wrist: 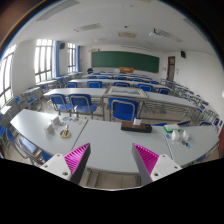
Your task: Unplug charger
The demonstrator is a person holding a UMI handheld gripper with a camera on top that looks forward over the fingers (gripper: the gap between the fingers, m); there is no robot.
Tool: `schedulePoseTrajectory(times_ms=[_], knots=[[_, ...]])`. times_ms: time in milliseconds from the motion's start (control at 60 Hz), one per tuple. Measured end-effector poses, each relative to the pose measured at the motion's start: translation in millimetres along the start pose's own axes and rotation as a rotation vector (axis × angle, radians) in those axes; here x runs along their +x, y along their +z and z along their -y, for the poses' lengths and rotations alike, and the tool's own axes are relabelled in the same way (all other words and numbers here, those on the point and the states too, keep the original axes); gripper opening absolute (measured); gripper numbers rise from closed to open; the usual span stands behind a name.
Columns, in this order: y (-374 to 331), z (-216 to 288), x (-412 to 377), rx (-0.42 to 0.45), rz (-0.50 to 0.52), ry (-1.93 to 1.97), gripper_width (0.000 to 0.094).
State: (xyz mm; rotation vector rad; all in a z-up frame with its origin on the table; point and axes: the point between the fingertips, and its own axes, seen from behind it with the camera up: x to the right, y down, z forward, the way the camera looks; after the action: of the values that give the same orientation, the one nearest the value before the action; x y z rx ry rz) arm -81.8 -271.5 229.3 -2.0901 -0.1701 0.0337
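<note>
Classroom desk [100, 135] ahead; fingers [78, 158] apart (nothing btwn).

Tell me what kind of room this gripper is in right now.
It looks like a classroom. Rows of blue chairs stand behind long white desks, a green chalkboard hangs on the far wall, and windows line one side. The gripper has its jaws open above the nearest desk.

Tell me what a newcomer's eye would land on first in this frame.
The gripper with its open pink-padded fingers, above a white table. Beyond them, a dark power strip lies on the table, with rows of blue chairs behind it. A green chalkboard hangs on the far wall.
</note>
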Motion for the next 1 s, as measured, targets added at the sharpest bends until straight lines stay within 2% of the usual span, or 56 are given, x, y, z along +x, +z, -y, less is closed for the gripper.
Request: schedulePoseTrajectory(times_ms=[200, 367, 517, 800, 1000], knots=[[15.9, -18.0, 59.8, -0.045, -0.072, 0.038, 0.0854], [65.6, -28.1, 122.4, -0.08, -0.15, 0.058, 0.0859], [141.8, -6.3, 155.1, -0.063, -0.188, 0.063, 0.0849], [327.2, 36.5, 196.1, -0.005, -0.211, 0.043, 0.0854], [420.8, 23.2, 215.0, -0.052, -0.235, 0.106, 0.0819]])
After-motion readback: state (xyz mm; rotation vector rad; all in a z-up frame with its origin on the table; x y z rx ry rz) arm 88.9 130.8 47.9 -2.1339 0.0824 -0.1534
